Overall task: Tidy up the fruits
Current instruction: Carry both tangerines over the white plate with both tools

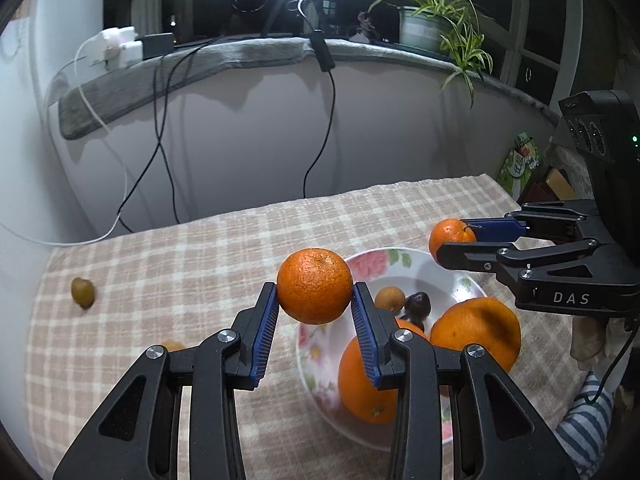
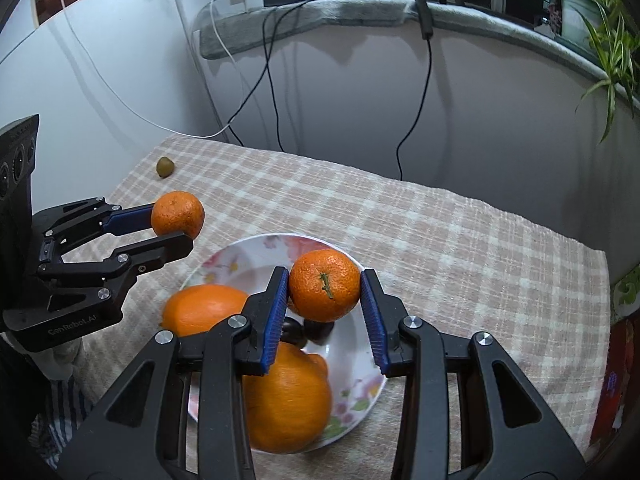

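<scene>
My left gripper (image 1: pixel 315 290) is shut on a mandarin (image 1: pixel 315 286) and holds it above the left rim of a floral bowl (image 1: pixel 366 264). My right gripper (image 2: pixel 325 278) is shut on a second mandarin (image 2: pixel 325 285) above the same bowl (image 2: pixel 248 250). Each gripper also shows in the other view, the right gripper (image 1: pixel 456 240) at the right and the left gripper (image 2: pixel 176 224) at the left. The bowl holds two large oranges (image 1: pixel 476 330) (image 2: pixel 286 400), a small tan fruit (image 1: pixel 390 299) and a dark fruit (image 1: pixel 418 306). A green kiwi (image 1: pixel 83 293) (image 2: pixel 165 167) lies on the cloth at the far left.
The table has a checked beige cloth (image 1: pixel 200 260). A small orange fruit (image 1: pixel 173 346) lies on the cloth behind my left finger. Cables hang down the wall behind. A green packet (image 1: pixel 520 162) and boxes stand at the right edge. A potted plant (image 1: pixel 432 20) is on the sill.
</scene>
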`<state>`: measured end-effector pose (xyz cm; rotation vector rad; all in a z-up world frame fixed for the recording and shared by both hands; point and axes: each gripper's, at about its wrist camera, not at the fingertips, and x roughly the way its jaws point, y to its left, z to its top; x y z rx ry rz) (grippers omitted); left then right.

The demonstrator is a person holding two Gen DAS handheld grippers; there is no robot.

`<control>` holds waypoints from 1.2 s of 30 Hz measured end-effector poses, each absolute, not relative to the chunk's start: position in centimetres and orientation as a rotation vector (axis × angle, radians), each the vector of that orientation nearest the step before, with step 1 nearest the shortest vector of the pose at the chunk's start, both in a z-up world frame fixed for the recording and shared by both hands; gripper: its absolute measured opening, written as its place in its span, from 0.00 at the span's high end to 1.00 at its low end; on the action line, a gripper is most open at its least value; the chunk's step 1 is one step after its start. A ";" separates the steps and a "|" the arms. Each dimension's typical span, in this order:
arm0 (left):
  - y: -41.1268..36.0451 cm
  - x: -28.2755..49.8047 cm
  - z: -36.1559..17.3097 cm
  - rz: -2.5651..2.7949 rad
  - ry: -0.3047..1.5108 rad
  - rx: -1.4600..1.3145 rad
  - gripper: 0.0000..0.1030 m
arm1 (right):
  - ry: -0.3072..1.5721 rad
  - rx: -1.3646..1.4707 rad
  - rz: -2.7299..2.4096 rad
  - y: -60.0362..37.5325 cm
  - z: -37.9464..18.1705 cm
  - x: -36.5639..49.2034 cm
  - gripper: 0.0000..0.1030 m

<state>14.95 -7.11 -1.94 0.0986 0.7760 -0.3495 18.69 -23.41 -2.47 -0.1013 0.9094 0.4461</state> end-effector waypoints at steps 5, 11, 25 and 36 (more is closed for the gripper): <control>-7.9 15.4 -2.2 -0.359 0.770 0.124 0.65 | 0.920 -0.079 0.442 -24.4 -3.1 19.3 0.63; -8.5 15.6 -2.5 -0.370 0.767 0.150 0.65 | 0.932 -0.052 0.451 -25.3 -3.5 19.8 0.63; -8.4 15.8 -2.7 -0.382 0.790 0.123 0.65 | 0.959 -0.060 0.470 -24.8 -4.3 20.4 0.63; -8.4 15.9 -2.7 -0.391 0.800 0.106 0.64 | 0.979 -0.051 0.471 -24.8 -4.9 20.6 0.62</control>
